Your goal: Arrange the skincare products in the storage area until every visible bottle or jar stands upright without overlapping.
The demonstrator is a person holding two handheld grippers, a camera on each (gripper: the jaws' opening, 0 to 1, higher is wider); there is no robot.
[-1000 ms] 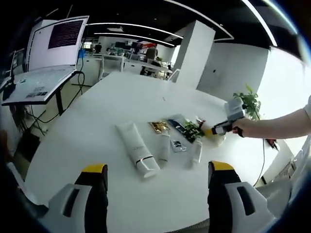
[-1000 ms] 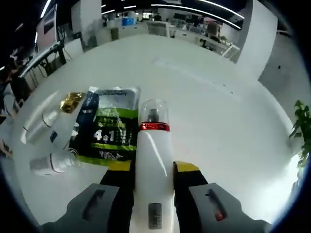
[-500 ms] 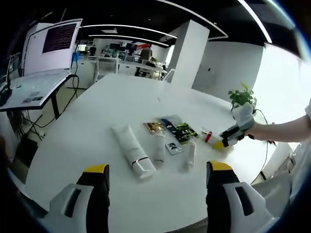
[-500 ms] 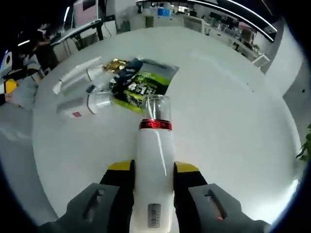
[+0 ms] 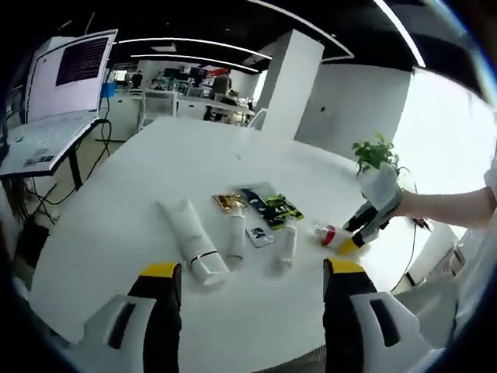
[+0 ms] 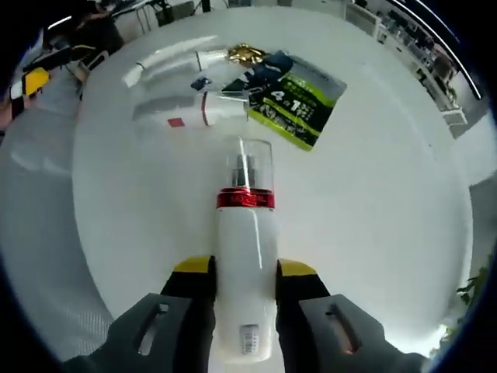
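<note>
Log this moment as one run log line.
right gripper: shut on spray bottle, above table | left gripper: open, idle | tubes, sachets: lying flat

White bottle (image 6: 245, 287) with red band, green-black sachet (image 6: 299, 97), white table (image 6: 388, 202)

Left gripper (image 5: 247, 272): two black jaws with yellow tips, each rising from a pale grey moulded shell with a dark rounded slot in it.

Right gripper (image 6: 245, 268): the same build, black jaws capped in yellow on grey shells with dark slots; the shell right of the bottle (image 6: 245, 272) carries a small red mark. In the left gripper view the right gripper (image 5: 347, 242) has a white boxy body, a black middle and a yellow tip. The person's arm (image 5: 446, 206) behind it is bare, with a white sleeve (image 5: 492, 172) edge at the far end.
</note>
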